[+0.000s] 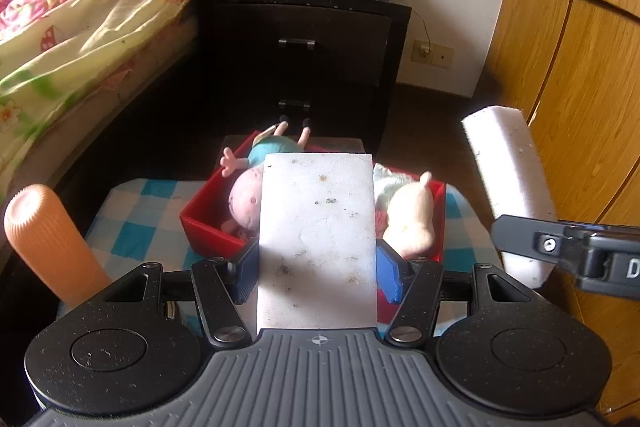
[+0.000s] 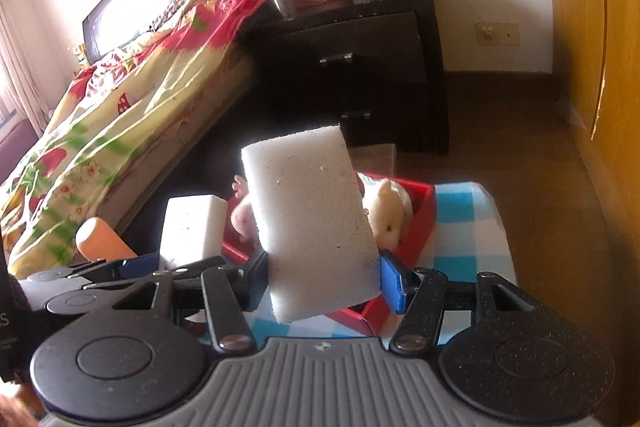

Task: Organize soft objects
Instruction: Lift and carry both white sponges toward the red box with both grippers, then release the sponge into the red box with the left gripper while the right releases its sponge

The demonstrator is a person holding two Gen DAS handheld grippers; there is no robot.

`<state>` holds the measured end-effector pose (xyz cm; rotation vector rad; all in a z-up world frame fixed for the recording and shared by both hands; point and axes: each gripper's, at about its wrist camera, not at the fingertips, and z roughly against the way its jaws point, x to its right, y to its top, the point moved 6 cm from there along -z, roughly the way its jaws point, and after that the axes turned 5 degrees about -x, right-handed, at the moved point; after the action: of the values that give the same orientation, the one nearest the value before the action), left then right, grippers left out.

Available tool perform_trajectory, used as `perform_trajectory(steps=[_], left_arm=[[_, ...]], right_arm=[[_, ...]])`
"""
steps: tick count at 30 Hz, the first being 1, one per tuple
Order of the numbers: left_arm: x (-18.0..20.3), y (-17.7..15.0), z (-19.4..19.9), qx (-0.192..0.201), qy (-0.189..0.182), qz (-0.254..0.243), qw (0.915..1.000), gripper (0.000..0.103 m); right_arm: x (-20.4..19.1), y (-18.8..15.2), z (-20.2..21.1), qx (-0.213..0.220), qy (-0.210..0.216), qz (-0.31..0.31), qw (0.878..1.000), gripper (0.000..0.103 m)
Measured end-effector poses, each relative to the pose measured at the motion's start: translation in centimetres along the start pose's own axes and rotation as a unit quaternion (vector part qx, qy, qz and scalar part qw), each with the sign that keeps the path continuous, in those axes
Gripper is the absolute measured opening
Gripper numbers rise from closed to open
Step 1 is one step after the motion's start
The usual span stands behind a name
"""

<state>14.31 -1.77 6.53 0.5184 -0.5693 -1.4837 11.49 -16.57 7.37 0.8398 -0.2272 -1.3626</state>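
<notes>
1. The left hand-held gripper (image 1: pixel 316 267) is clamped on a white foam block (image 1: pixel 318 239) – its blue pads (image 1: pixel 249 273) press the block's two long sides, and the block stands up between them, its flat speckled face turned to the camera.
2. The right hand-held gripper (image 2: pixel 324 279) grips a second white foam block (image 2: pixel 312 219), tilted so its top leans left; in the left wrist view this block shows at the right edge (image 1: pixel 508 187).
3. Both blocks are held above a red box (image 1: pixel 208 223) that sits on the worktop, which is covered by a blue-and-white checked cloth (image 1: pixel 132 223).
4. Inside the box lie a pink pig plush (image 1: pixel 246 199) in a teal dress, at the left end, and a cream plush (image 1: pixel 412 219) at the right end; the left block hides the middle of the box.
5. An orange ribbed cylinder (image 1: pixel 44 243) stands at the worktop's left edge, just beside the left gripper.
6. Edges and room – the bed (image 1: pixel 80 39) with its flowered quilt runs close along the left, a dark nightstand (image 1: pixel 304 47) stands behind the box, and a wooden wardrobe (image 1: pixel 580 67) closes the right side. Bare floor (image 2: pixel 520 147) lies open between nightstand, worktop and wardrobe.
7. The two grippers are near each other, side by side, not touching.
</notes>
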Motion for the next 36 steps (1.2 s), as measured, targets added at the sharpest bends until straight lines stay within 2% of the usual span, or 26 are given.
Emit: perform_trajectory(steps=[15,29,36], left_arm=[[0.2,2.6,-2.0,0.011,0.02,-0.013,0.9997,0.059],[0.4,4.2,-4.1,0.013,0.031,-0.019,0.9992,0.06],[0.2,4.8,-6.5,0.004,0.036,-0.015,0.9992,0.06]], right_arm=[[-0.5,2.0,-2.3,0.019,-0.015,-0.001,1.0,0.035],[0.0,3.3,-4.3,0.018,-0.026,0.002,0.999,0.035],[0.7,3.9,-6.6,0.012,-0.04,0.004,0.999,0.037]])
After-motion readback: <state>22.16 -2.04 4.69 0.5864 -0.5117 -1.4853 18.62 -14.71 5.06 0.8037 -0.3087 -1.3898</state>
